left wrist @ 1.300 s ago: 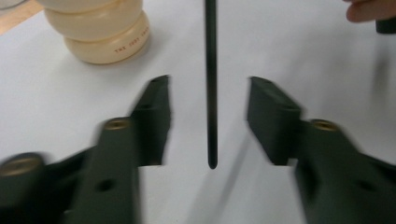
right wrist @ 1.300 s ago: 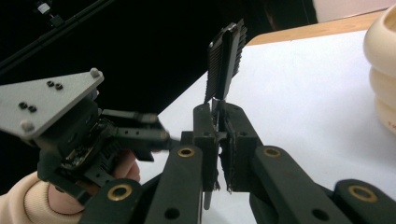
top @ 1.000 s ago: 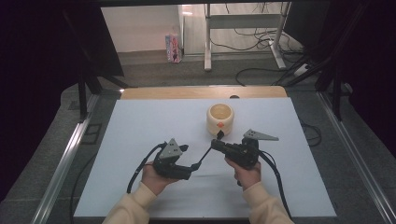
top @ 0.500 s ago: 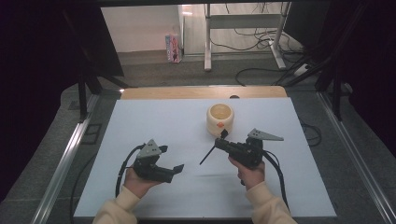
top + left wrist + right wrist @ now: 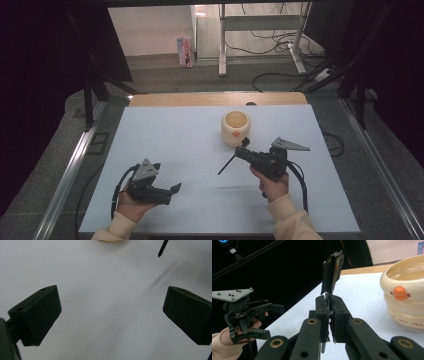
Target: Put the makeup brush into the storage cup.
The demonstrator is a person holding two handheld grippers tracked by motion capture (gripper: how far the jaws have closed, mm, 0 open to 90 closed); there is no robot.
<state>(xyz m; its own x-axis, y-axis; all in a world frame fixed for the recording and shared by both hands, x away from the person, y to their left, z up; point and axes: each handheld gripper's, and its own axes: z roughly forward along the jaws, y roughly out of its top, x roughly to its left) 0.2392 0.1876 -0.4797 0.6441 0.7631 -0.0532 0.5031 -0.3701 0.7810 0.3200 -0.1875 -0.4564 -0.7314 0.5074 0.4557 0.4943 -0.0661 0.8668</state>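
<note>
**Comb pinched on the right, left claw spread**

A dark room with a grey floor, cables and a desk frame at the top of the high view surrounds a pale counter with a wooden strip along its far edge. A small pink box stands on the floor in the upper middle of that frame.

A cream pot with an orange knob on its side sits on the counter just right of centre; in the right gripper view it fills the right edge.

The right claw, right of centre in the high view, is clenched on a black comb, whose thin handle slants down toward the lower left, just below the pot. In the right gripper view the comb stands upright between the closed jaws, its toothed end uppermost.

The left claw lies at the lower left of the high view, held in the left hand, well apart from the pot and comb. Its jaws are spread wide over bare counter in the left gripper view, grasping nothing. The comb's tip shows at the upper right there.
</note>
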